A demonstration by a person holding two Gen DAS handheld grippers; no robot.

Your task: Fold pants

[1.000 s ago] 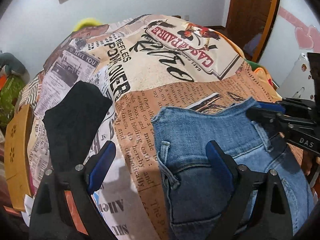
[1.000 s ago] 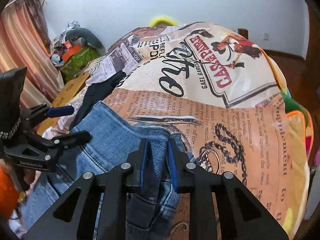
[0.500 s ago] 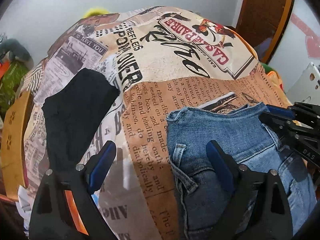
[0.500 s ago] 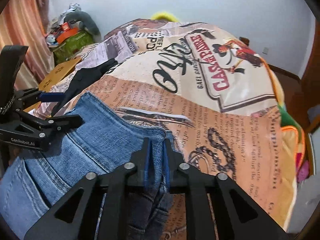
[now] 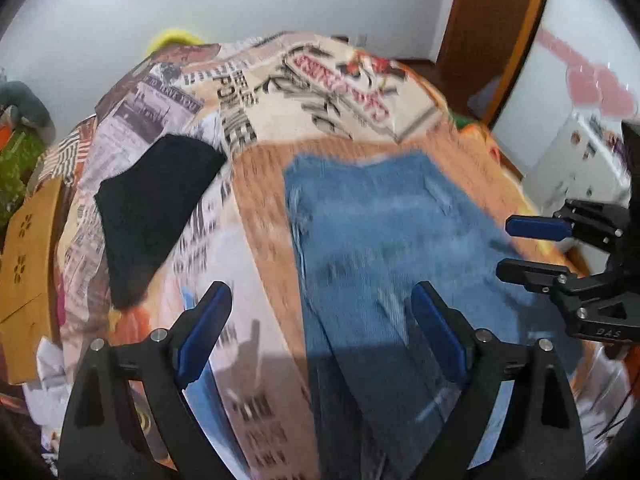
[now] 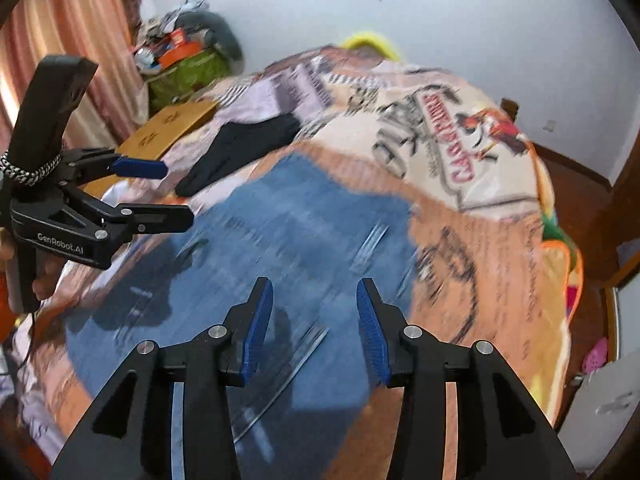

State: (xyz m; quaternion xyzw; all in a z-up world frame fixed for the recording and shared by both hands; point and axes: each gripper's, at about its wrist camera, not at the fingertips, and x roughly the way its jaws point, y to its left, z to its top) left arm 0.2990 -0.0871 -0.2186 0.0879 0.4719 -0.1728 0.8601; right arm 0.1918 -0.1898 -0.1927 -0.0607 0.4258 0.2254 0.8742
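Observation:
Blue denim pants (image 5: 384, 224) (image 6: 288, 240) lie flat on the bed's printed cover, blurred by motion. My left gripper (image 5: 320, 332) hangs above their near left part, wide open, nothing between its blue pads. It appears at the left of the right wrist view as the left gripper (image 6: 160, 190). My right gripper (image 6: 314, 320) is above the pants, its jaws opening, nothing between them. The left wrist view shows the right gripper (image 5: 516, 248) at the right edge, clear of the denim.
A black garment (image 5: 152, 204) (image 6: 240, 152) lies left of the pants. A cardboard piece (image 5: 28, 252) sits at the bed's left edge. A white cabinet (image 5: 576, 164) and a wooden door frame (image 5: 492, 36) stand to the right. Clutter piles by the curtain (image 6: 180, 52).
The right gripper has let go of the pants' waistband and spread its jaws. Both grippers have pulled back and up; the pants now lie flat on the bed.

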